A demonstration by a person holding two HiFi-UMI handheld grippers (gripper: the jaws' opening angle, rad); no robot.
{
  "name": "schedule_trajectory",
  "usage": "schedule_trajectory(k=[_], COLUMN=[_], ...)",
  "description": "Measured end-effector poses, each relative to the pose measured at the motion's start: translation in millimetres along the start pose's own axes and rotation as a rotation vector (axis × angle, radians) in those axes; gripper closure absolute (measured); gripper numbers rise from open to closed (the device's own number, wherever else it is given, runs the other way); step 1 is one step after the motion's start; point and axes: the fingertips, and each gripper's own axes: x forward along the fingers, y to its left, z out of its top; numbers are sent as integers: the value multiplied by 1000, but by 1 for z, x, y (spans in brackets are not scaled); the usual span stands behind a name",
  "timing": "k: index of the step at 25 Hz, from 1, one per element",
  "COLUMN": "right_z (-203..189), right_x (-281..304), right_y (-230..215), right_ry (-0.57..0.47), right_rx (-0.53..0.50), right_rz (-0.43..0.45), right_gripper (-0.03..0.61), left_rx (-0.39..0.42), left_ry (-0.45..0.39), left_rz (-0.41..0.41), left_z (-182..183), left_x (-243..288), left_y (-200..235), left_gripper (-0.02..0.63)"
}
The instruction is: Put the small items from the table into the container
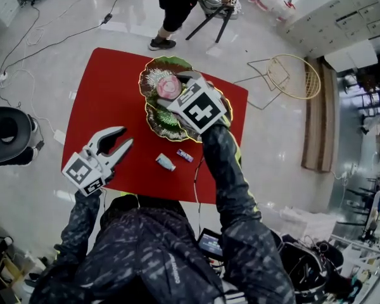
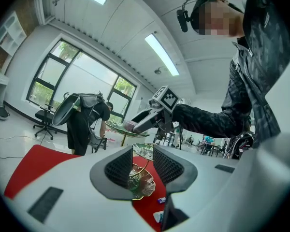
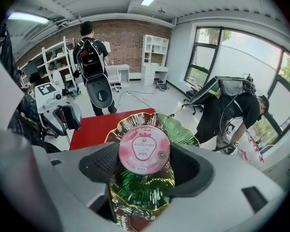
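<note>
Tiered green leaf-shaped dish (image 1: 153, 115) on the red table (image 1: 101, 87), toward the far side, right of middle; glossy green leaf tiers on a thin gold stem, seen through the left tool's jaws too (image 2: 141, 183). Over the top tier (image 3: 180, 130), round pink cup (image 1: 168, 86), flat lid up, pinched at its sides by the right tool (image 1: 171, 88). In the right gripper view, jaws of the right tool (image 3: 145, 166) pressed against the cup (image 3: 144, 149) left and right, tier rim showing all round it; cannot tell if the cup base touches the tier. Lid print: "ASYOUWISH" across the middle, "18%" below it, "JUICE" and "ACID" along the top edge, strawberry graphic; smaller print unreadable. Left tool (image 1: 123, 138) over the table's near left part, well apart from the dish, jaws spread; nothing between the jaws in the left gripper view (image 2: 144, 166), just the dish beyond them. On the table near the front edge, between the two tools: small white-and-blue packet (image 1: 165, 162), and just right of it a small purple-and-red wrapper (image 1: 185, 155); print on both too small to read. Same two visible low in the left gripper view, wrapper (image 2: 161, 200) and packet (image 2: 157, 217). Person standing on the floor beyond the table's far edge (image 1: 171, 5).
</note>
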Motion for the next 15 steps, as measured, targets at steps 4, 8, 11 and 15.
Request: schedule_trajectory(k=[4, 8, 11, 15], right_z=[-3, -3, -1, 1], right_x=[9, 17, 20, 19], right_y=[-5, -11, -14, -14], right_ry=[18, 25, 13, 2], right_rx=[-13, -16, -13, -1], right_rz=[14, 21, 30, 45], right_gripper=[262, 263, 263, 262], left_rx=[-10, -17, -18, -16], left_ry=[8, 16, 17, 14], left_rz=[10, 14, 17, 21], left_z=[-6, -11, -12, -8], left_x=[-1, -1, 1, 2], left_y=[1, 2, 2, 0], left_gripper=[500, 500, 500, 500])
